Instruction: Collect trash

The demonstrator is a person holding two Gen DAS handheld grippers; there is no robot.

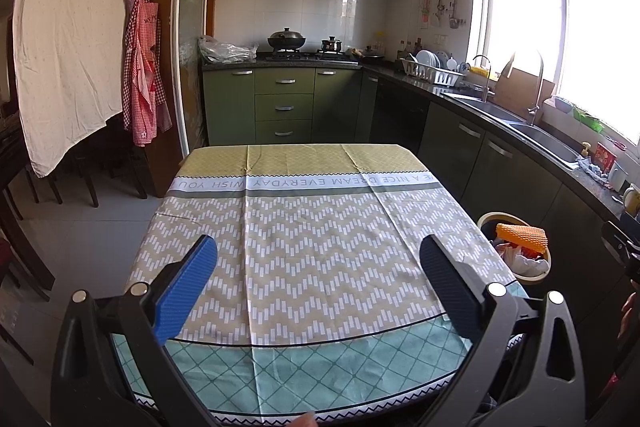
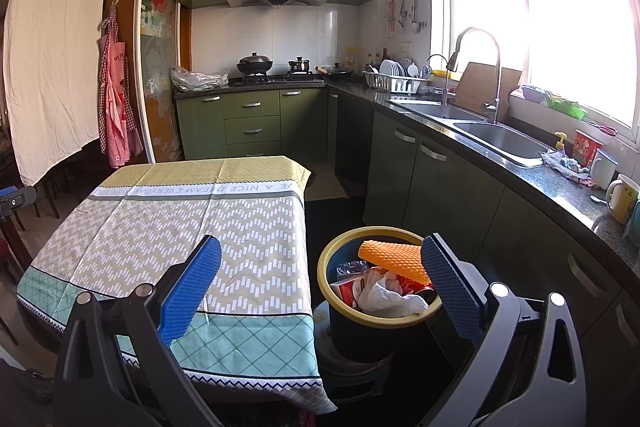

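Observation:
A round trash bin (image 2: 332, 255) with a yellow rim stands on the floor to the right of the table (image 2: 160, 227). It holds an orange sponge-like piece (image 2: 394, 259), a crumpled white tissue (image 2: 388, 297) and a red carton (image 2: 352, 287). The same trash bin (image 1: 500, 217) shows past the table's right edge in the left wrist view, with the orange piece (image 1: 520, 237) on top. My left gripper (image 1: 318, 247) hangs open above the patterned tablecloth (image 1: 312, 247), holding nothing. My right gripper (image 2: 320, 251) is open and holds nothing, with the bin just right of its midline.
A dark counter (image 2: 540, 179) with a double sink (image 2: 500, 139), tap (image 2: 480, 67) and mugs (image 2: 622, 199) runs along the right. Green cabinets (image 1: 284, 107) and a stove (image 1: 304, 55) fill the back. A white sheet (image 1: 68, 27) and an apron (image 1: 142, 67) hang left.

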